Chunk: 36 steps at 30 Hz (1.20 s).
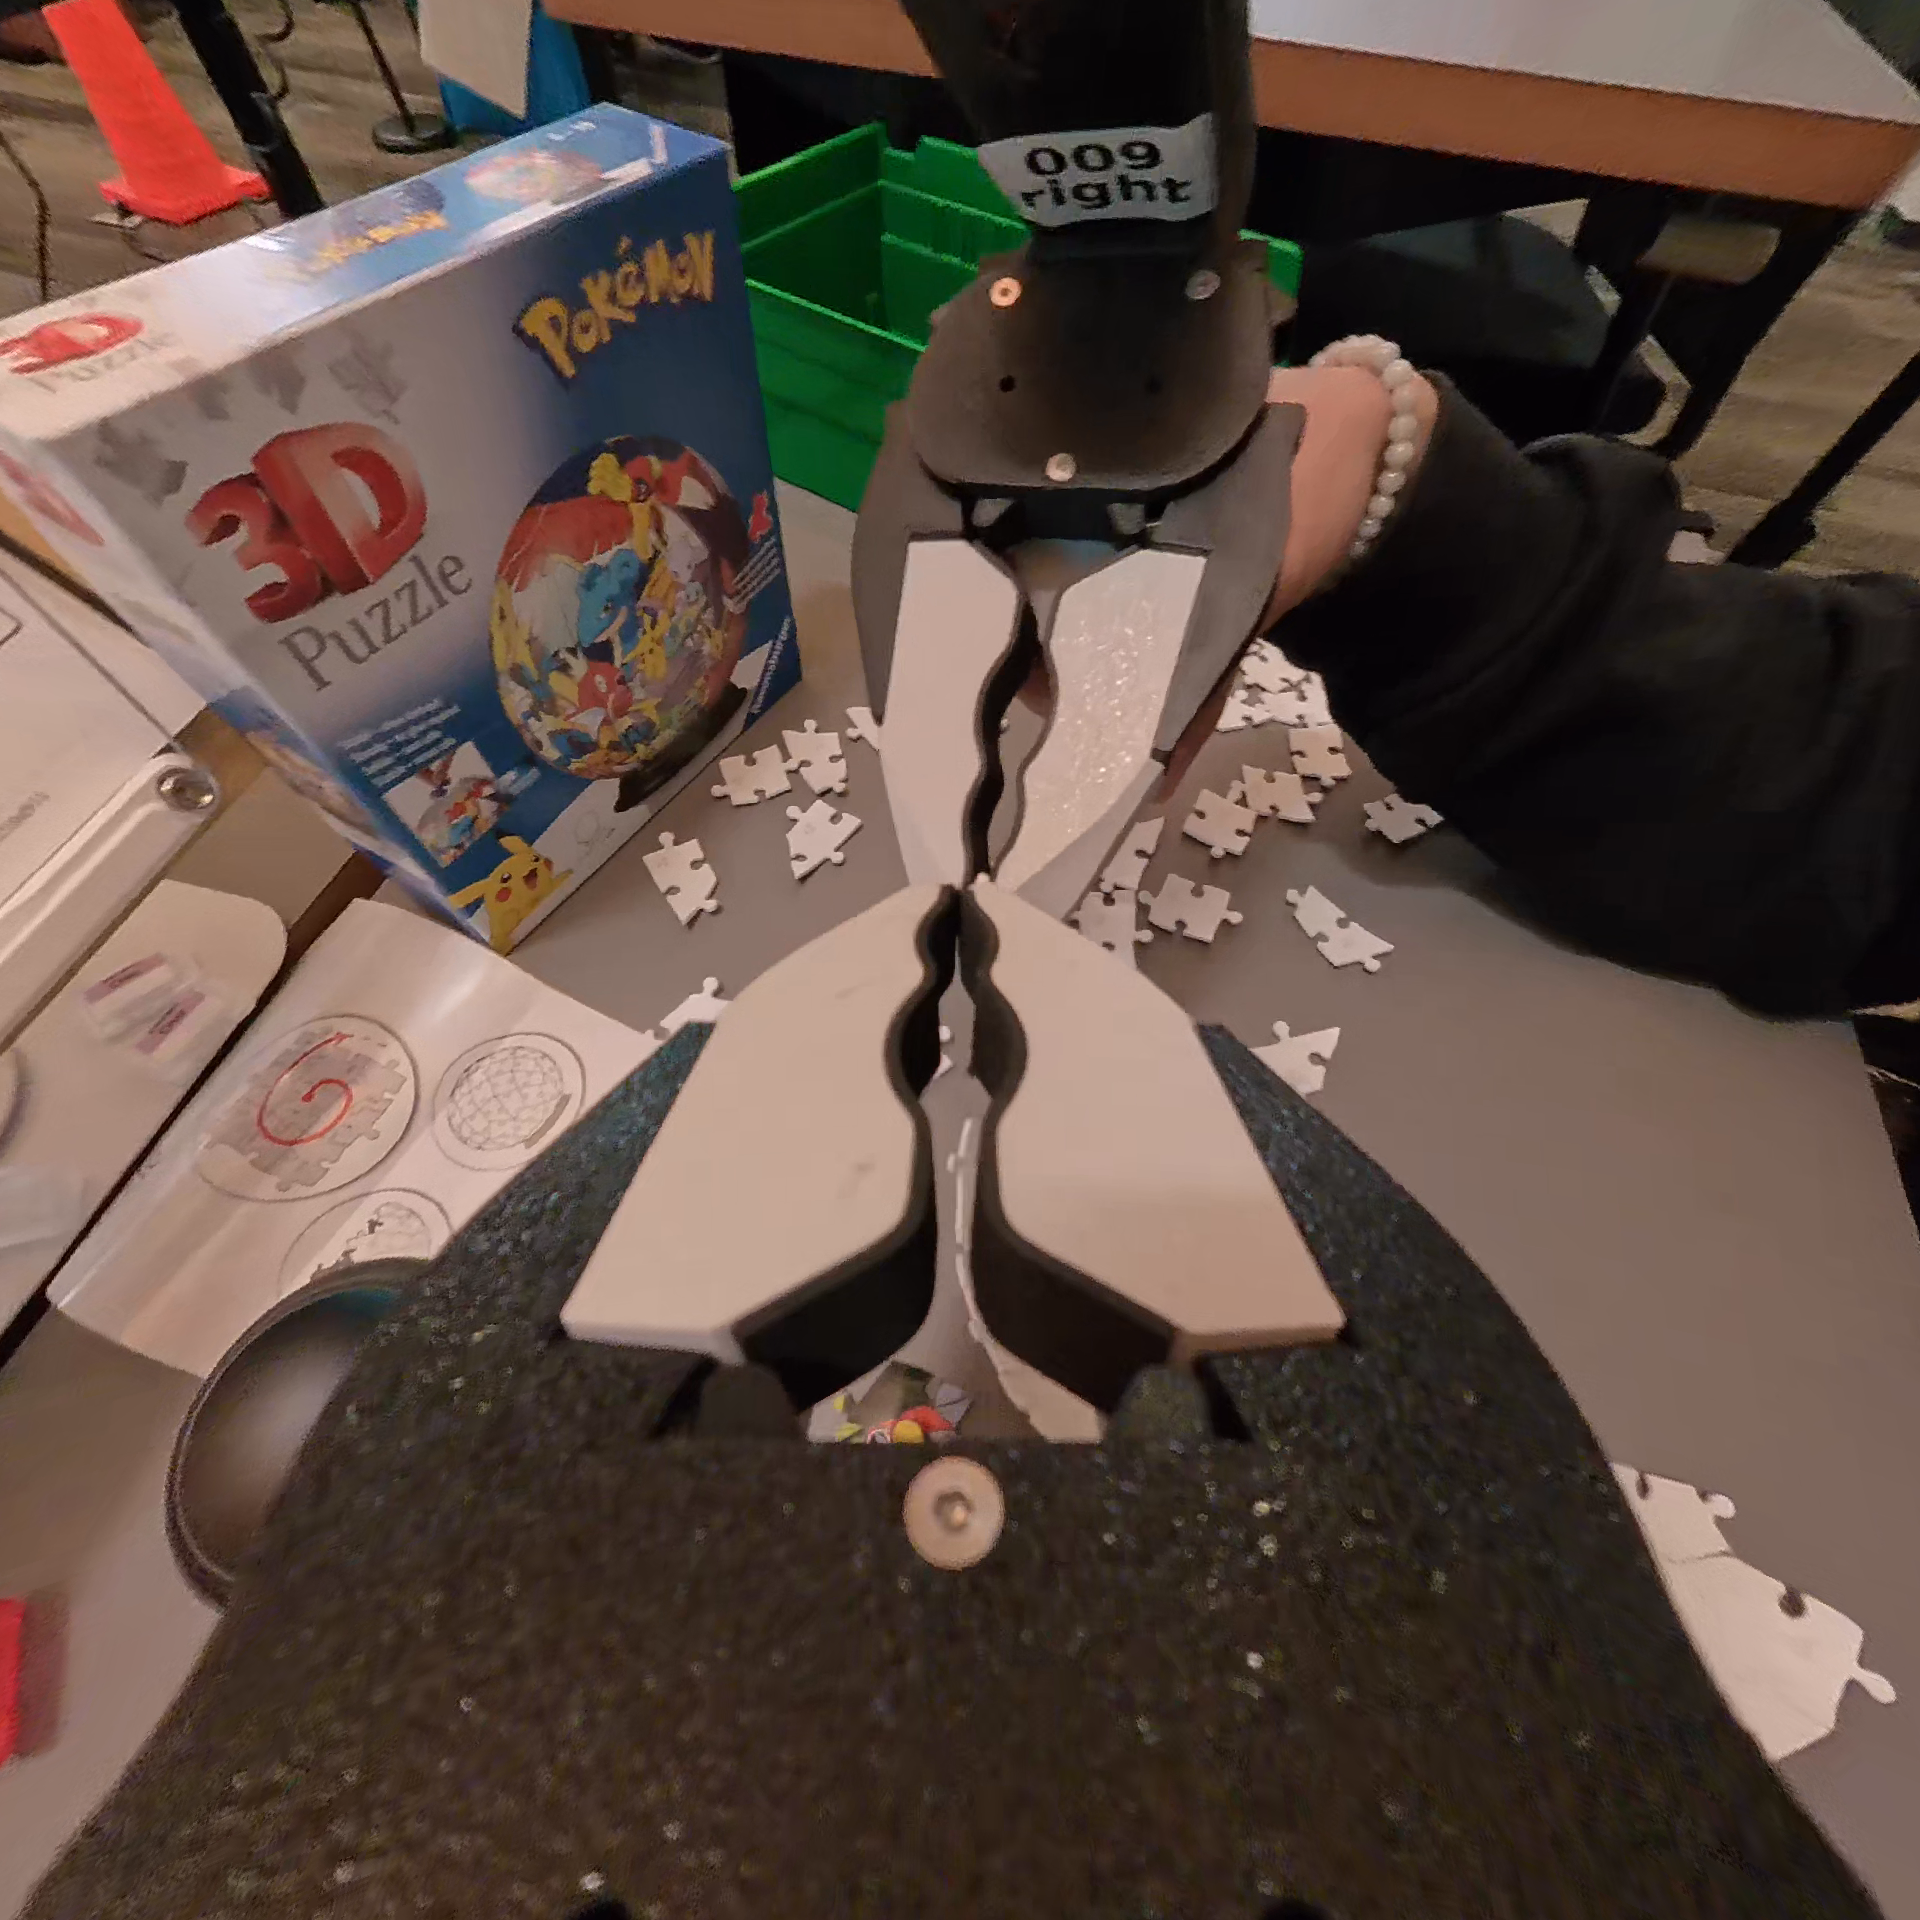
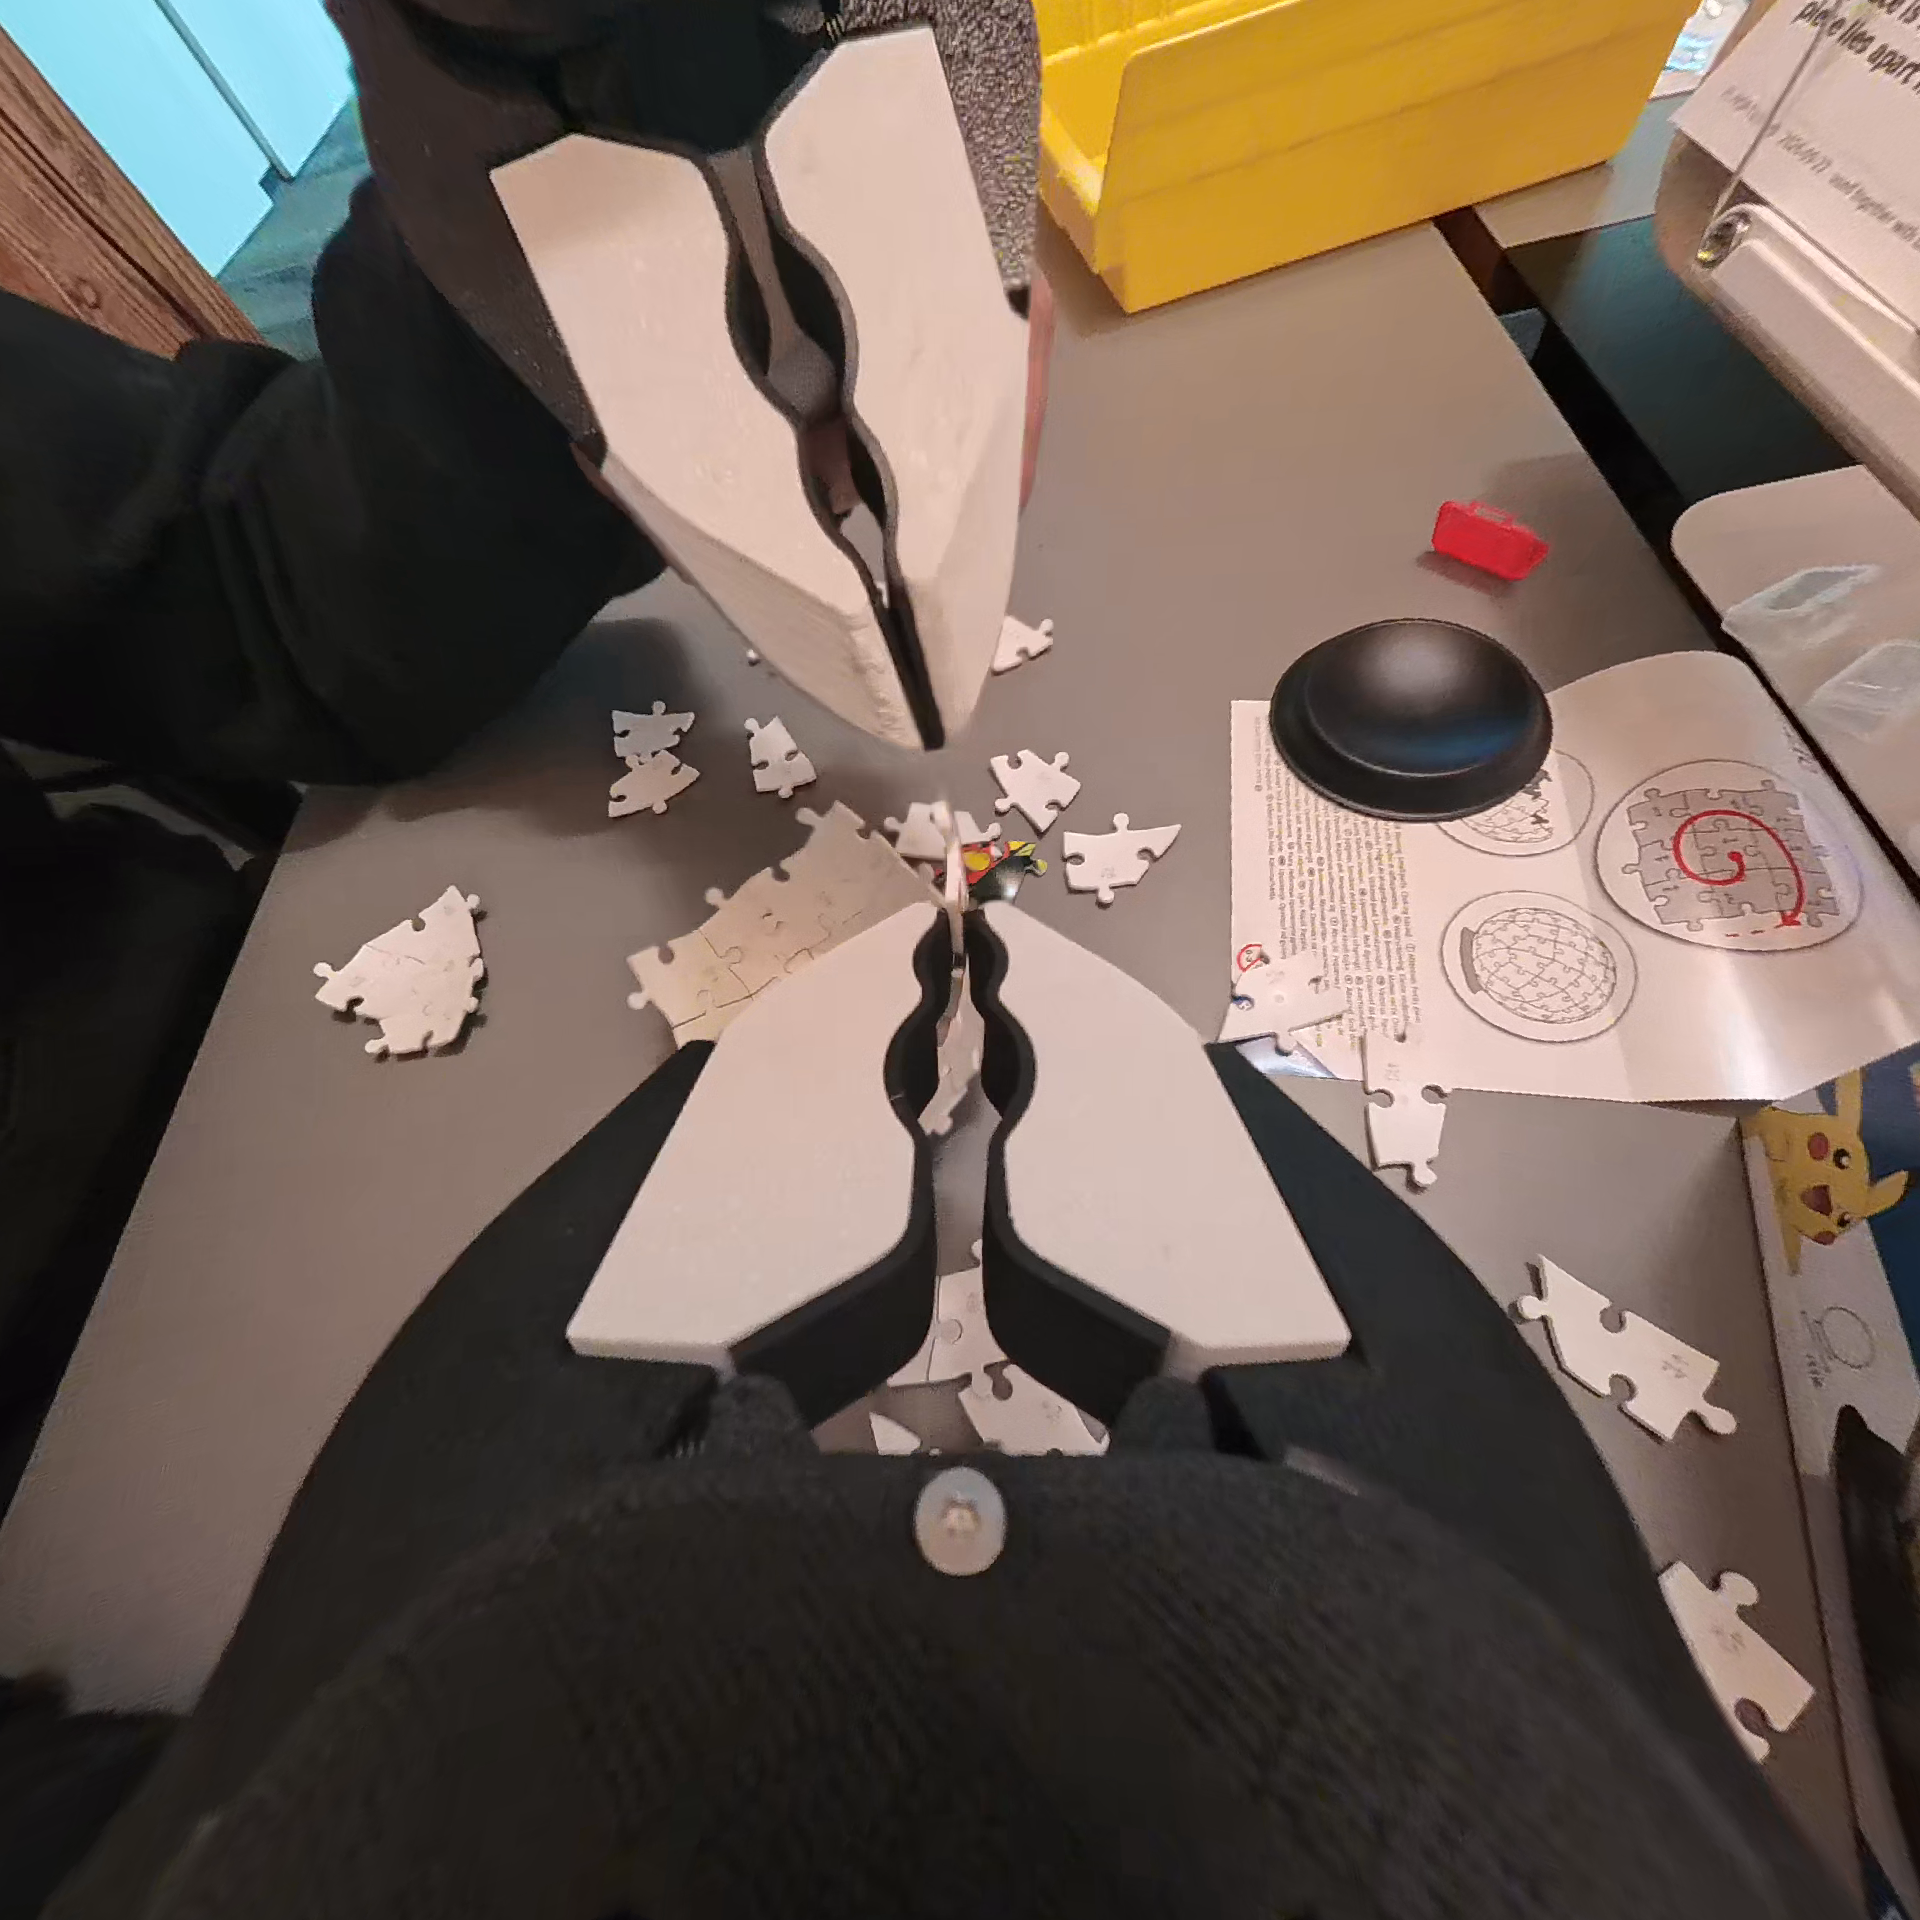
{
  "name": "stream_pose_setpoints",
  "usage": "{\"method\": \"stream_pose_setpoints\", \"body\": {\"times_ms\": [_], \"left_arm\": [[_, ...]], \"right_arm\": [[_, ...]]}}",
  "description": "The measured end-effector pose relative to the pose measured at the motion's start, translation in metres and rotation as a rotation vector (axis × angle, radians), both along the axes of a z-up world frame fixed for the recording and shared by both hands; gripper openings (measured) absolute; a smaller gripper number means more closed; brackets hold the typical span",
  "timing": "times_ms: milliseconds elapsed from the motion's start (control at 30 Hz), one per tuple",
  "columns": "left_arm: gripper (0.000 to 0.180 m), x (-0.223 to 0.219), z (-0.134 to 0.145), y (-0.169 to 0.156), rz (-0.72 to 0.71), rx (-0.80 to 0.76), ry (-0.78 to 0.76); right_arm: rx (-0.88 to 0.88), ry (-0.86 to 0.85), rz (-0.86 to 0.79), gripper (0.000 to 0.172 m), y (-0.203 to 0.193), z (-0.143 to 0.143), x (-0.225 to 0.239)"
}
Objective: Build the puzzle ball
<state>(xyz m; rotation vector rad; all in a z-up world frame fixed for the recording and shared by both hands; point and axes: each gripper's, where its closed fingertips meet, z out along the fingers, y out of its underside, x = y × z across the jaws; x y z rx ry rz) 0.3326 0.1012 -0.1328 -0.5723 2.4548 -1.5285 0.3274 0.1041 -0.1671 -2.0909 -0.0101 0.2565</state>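
Note:
My right gripper [image 2: 951,920] is shut on a white-backed puzzle piece [image 2: 948,862]. It holds the piece edge-on, and the piece sticks out past the tips above the grey table [image 2: 1247,468]. My left gripper [image 1: 958,899] is shut, and I see nothing between its pads. In the right wrist view it [image 2: 923,727] comes in from above, its tips just short of the held piece. In the left wrist view the right gripper [image 1: 982,868] meets it tip to tip. Below them lie a joined strip of pieces [image 2: 769,925] and one colour-side-up piece [image 2: 1008,868].
Several loose white pieces [image 1: 1195,904] are scattered on the table. A blue puzzle box [image 1: 416,520] stands at the left, with a green bin [image 1: 842,312] behind it. A black dome stand [image 2: 1408,717], an instruction sheet [image 2: 1662,935], a small red object [image 2: 1486,540] and a yellow bin [image 2: 1330,135] are also there. Only a small space, under 4 cm, lies between the two pairs of fingers. The small red object [image 2: 1486,540] is about equally far from each gripper, around 30 cm.

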Motion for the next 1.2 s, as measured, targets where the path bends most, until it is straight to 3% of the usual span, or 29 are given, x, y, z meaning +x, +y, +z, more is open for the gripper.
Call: {"method": "stream_pose_setpoints", "body": {"times_ms": [200,433,500,567,667,833,933,1133,1200], "left_arm": [[0.018,-0.009,-0.014,-0.004,-0.037,0.1,0.005],[0.004,-0.008,-0.028,-0.001,-0.025,0.201,0.015],[0.001,0.003,-0.021,0.001,0.033,0.151,0.006],[0.001,0.018,-0.003,0.007,0.127,0.013,0.006],[0.001,0.028,0.029,0.017,0.192,-0.204,-0.011],[0.001,0.028,0.043,0.02,0.193,-0.309,-0.016],[0.001,0.025,0.042,0.014,0.156,-0.33,0.011],[0.002,0.019,0.023,0.018,0.119,-0.188,0.024],[0.018,0.018,0.01,0.024,0.123,-0.058,-0.007]], "right_arm": [[-0.079,-0.086,0.043,0.002,0.002,-0.011,-0.007],[-0.045,-0.096,0.026,0.003,0.003,-0.005,-0.006],[0.001,-0.078,-0.029,0.011,0.004,-0.002,0.004],[0.011,-0.069,-0.065,0.026,0.002,-0.002,0.012],[0.126,-0.039,-0.125,0.033,0.006,0.011,0.021],[0.465,0.134,-0.194,0.026,0.011,0.062,0.03],[0.573,0.135,-0.219,0.006,0.006,0.079,0.035],[0.396,-0.041,-0.163,0.002,0.008,0.062,0.027],[0.299,-0.117,-0.164,0.002,0.008,0.05,0.027]]}}
